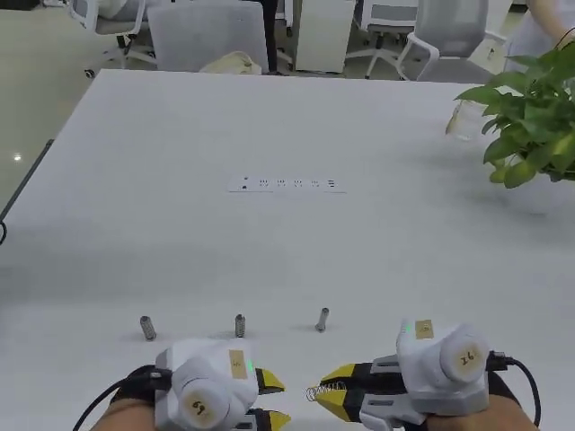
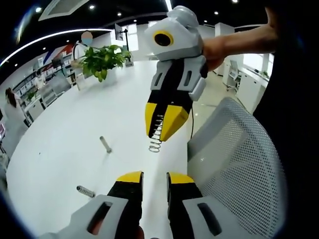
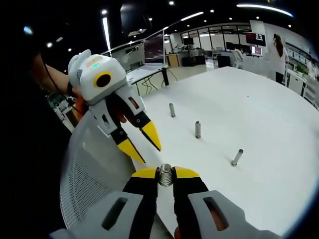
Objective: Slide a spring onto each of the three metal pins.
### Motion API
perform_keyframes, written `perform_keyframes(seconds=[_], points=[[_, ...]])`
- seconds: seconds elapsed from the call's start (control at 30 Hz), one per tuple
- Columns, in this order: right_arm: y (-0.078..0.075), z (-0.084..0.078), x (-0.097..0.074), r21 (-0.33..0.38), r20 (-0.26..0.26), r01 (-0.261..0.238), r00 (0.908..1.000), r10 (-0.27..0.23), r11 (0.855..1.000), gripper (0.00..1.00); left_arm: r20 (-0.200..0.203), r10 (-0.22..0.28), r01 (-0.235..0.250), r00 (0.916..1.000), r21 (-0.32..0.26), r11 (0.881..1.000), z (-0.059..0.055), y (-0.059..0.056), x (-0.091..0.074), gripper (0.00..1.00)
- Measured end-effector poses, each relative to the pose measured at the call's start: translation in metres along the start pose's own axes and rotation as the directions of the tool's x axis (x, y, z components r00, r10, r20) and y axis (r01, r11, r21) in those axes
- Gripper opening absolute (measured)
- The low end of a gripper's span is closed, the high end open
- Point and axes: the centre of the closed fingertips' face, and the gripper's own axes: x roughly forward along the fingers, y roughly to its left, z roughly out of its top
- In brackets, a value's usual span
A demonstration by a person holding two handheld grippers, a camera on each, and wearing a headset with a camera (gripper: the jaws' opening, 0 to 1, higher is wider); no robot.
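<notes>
At 6 o'clock, spring is clenched in right hand-held gripper, levelled toward 9 o'clock; left hand-held gripper is held released, empty.

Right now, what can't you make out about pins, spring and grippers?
- Whether pins already carry springs: too small, head view.
- How long the spring is: end-on, pinched in the right gripper, right gripper view.
- The left gripper: lower part cut off by head view's bottom edge.

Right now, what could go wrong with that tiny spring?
The small metal coil spring is pinched only at the yellow tips of the right gripper; it could ping away. The three short metal pins look thin and maybe loose on the white table, so a bump might topple one. The open left gripper hangs close and could knock the spring.
</notes>
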Motion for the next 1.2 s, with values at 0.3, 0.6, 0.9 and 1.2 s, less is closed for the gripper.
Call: perform_keyframes(seconds=[0.3, 0.6, 0.9, 1.2], points=[[-0.019, -0.002, -0.006, -0.016, -0.025, 0.041, 0.9989, -0.041, 0.999, 0.09, 0.032, 0.05, -0.047, 0.9983, -0.081, 0.996, -0.002, 0.012, -0.009, 0.14], [-0.041, -0.006, -0.012, -0.028, -0.053, 0.087, 0.9946, -0.089, 0.996, 0.09, 0.058, 0.109, -0.098, 0.9923, -0.17, 0.981, -0.01, 0.025, -0.024, 0.18], [-0.06, -0.005, -0.016, -0.03, -0.066, 0.119, 0.9905, -0.12, 0.992, 0.09, 0.06, 0.167, -0.148, 0.9841, -0.244, 0.958, -0.023, 0.034, -0.04, 0.26], [-0.083, 0.001, -0.018, -0.048, -0.085, 0.142, 0.9857, -0.146, 0.989, 0.09, 0.056, 0.238, -0.208, 0.9697, -0.322, 0.924, -0.039, 0.042, -0.06, 0.32]])
